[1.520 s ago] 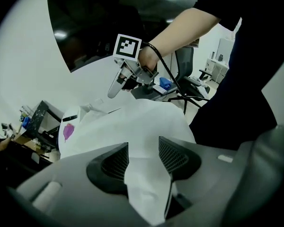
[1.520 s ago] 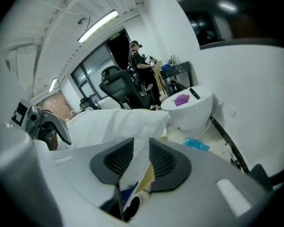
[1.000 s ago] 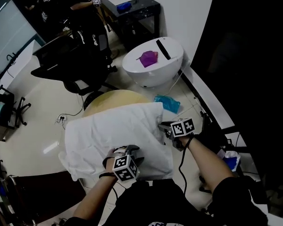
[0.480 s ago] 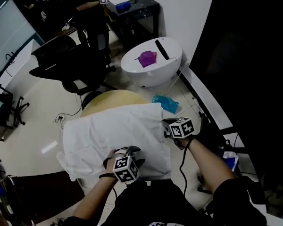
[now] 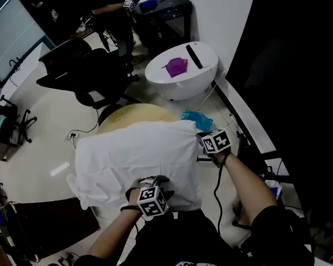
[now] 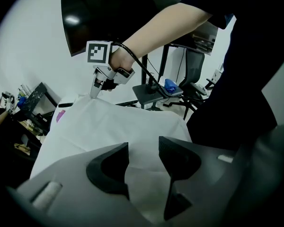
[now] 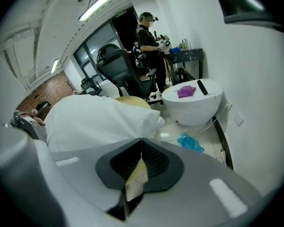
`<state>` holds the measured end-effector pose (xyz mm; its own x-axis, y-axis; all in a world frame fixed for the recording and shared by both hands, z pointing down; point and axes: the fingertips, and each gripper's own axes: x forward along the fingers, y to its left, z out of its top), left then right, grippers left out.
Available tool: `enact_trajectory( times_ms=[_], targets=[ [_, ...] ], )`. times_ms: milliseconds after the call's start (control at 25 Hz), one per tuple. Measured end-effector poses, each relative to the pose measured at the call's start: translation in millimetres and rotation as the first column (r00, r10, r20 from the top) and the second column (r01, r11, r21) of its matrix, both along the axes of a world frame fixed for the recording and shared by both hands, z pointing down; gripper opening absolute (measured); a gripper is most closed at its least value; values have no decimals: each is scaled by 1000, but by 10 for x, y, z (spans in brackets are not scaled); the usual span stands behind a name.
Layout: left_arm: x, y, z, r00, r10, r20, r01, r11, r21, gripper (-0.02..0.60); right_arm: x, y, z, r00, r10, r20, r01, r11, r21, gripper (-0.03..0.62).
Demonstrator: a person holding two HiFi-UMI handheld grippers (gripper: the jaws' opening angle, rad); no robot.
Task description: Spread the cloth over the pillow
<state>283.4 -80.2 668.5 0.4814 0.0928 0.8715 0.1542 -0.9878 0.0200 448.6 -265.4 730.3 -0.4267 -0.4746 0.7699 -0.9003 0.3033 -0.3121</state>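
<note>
R gripper (image 7: 141, 148) jaws shut on cloth (image 5: 139, 154) right corner; L gripper (image 6: 143, 157) jaws apart, near edge between them, ungripped.

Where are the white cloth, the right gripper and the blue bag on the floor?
white cloth (image 5: 133, 159), head view, middle of its top.
right gripper (image 6: 93, 94), left gripper view, tips of its jaws.
blue bag (image 5: 197, 118), head view, its middle.

Round tan table (image 5: 127, 117) — cloth-covered pillow (image 5: 136, 157) lies on it, overhanging; blue bag (image 5: 197, 119) on pale floor (image 5: 39, 148) beside.
</note>
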Motion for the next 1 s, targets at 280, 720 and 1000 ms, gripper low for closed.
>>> enact_trajectory(
  times_ms=[280, 720, 1000],
  targets=[
    [-1, -3, 69, 1000, -27, 16, 27, 1000, -11, 192, -169, 62, 367, 1000, -21, -11, 20, 997, -71, 12],
    [-14, -51, 72, 998, -68, 18, 68, 998, 1, 192, -153, -32, 204, 1000, -16, -19, 17, 999, 50, 109],
    [-28, -86, -108, 996, -84, -40, 86, 995, 52, 192, -96, 28, -474, 1000, 16, 13, -18, 979, 201, 119]
  ],
)
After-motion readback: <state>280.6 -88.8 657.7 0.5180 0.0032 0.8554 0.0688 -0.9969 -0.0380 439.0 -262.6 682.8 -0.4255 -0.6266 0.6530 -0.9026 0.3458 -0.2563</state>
